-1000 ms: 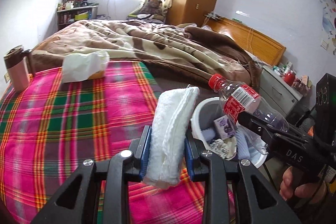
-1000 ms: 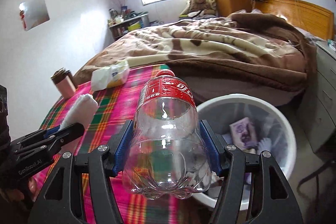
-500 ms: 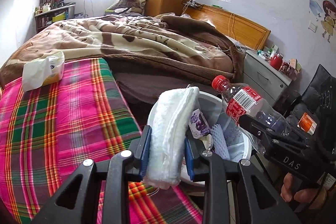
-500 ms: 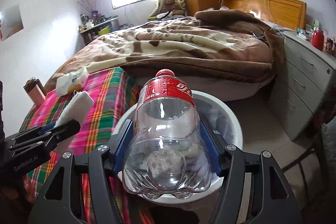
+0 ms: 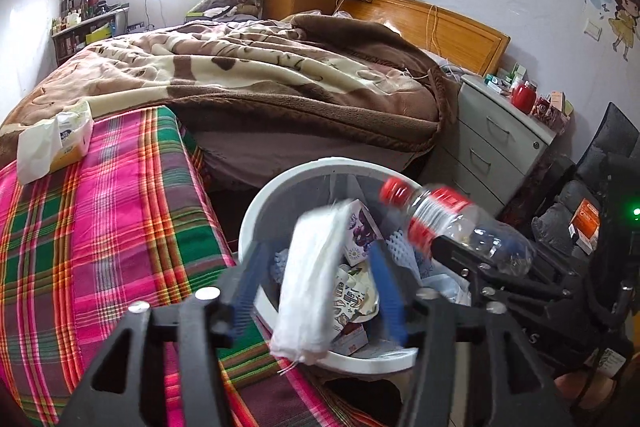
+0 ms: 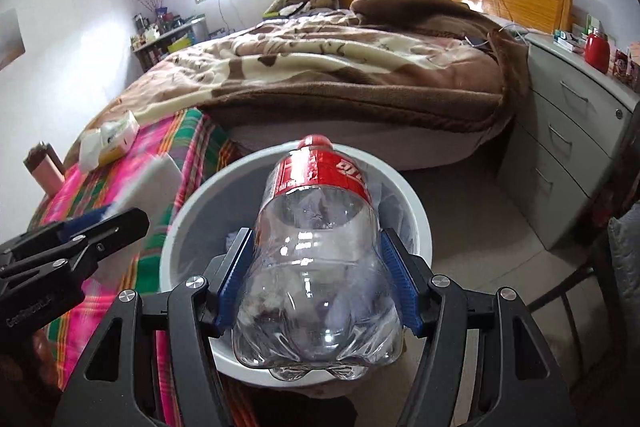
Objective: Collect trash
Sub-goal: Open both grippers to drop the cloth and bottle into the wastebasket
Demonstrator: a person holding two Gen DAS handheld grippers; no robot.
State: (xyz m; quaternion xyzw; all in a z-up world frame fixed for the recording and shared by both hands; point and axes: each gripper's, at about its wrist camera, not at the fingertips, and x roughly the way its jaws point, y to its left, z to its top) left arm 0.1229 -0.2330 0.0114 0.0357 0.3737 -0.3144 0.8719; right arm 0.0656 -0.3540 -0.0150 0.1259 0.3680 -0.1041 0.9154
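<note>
My left gripper [image 5: 316,279] is open over the near rim of a white trash bin [image 5: 256,211]. A white folded cloth [image 5: 312,279] hangs blurred between its spread fingers, touching neither pad. My right gripper [image 6: 316,279] is shut on an empty clear plastic bottle [image 6: 316,259] with a red label and cap, held over the bin [image 6: 192,211], cap pointing forward. The bottle [image 5: 448,223] also shows in the left wrist view above the bin's right side. The bin holds a purple carton [image 5: 362,231], wrappers and papers.
A pink and green plaid cloth [image 5: 100,227] covers the surface left of the bin, with a tissue pack [image 5: 56,143] on it. A bed with a brown blanket [image 5: 260,75] lies behind. A grey drawer cabinet [image 5: 492,143] and a dark chair [image 5: 592,219] stand at the right.
Both grippers moved right, over the bin. The left gripper's jaws have opened and the white cloth has come free between them. The right gripper still holds the bottle.
</note>
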